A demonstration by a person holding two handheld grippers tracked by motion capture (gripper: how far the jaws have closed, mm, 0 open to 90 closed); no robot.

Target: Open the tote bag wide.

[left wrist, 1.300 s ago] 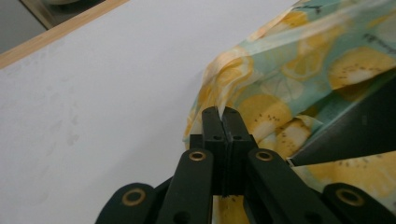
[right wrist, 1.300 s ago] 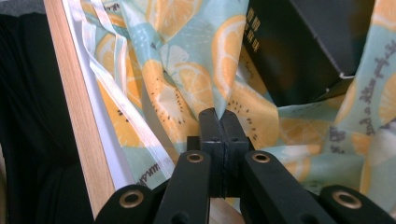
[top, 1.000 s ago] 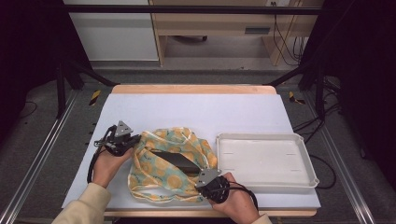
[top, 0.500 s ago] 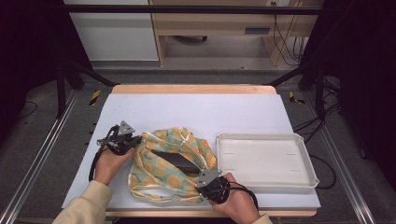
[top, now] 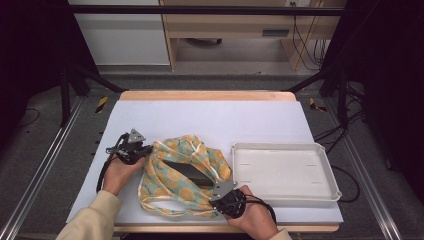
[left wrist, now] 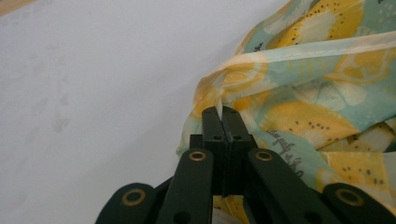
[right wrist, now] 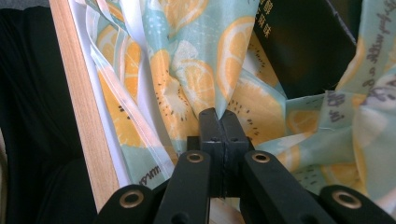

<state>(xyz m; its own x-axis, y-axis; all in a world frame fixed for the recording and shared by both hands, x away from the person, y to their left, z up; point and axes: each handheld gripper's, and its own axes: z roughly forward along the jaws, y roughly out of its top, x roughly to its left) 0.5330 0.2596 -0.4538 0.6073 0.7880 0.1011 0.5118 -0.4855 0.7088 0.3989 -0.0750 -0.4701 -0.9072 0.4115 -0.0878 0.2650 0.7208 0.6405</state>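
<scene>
The bag (top: 184, 176), printed with orange slices, is spread on the bench (top: 210, 117) just left of the tray (top: 285, 172), with a dark item (top: 187, 171) showing in its mouth. Its left edge is clamped in the left gripper (left wrist: 222, 113), its near edge in the right gripper (right wrist: 219, 114), both sets of jaws pressed together on fabric.

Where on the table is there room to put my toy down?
The far half of the pale blue table mat, beyond the orange-print fabric bag, is bare. So is the inside of the white plastic tray at right. The near edge is crowded: each hand-held gripper, left and right, pinches the bag there.
</scene>
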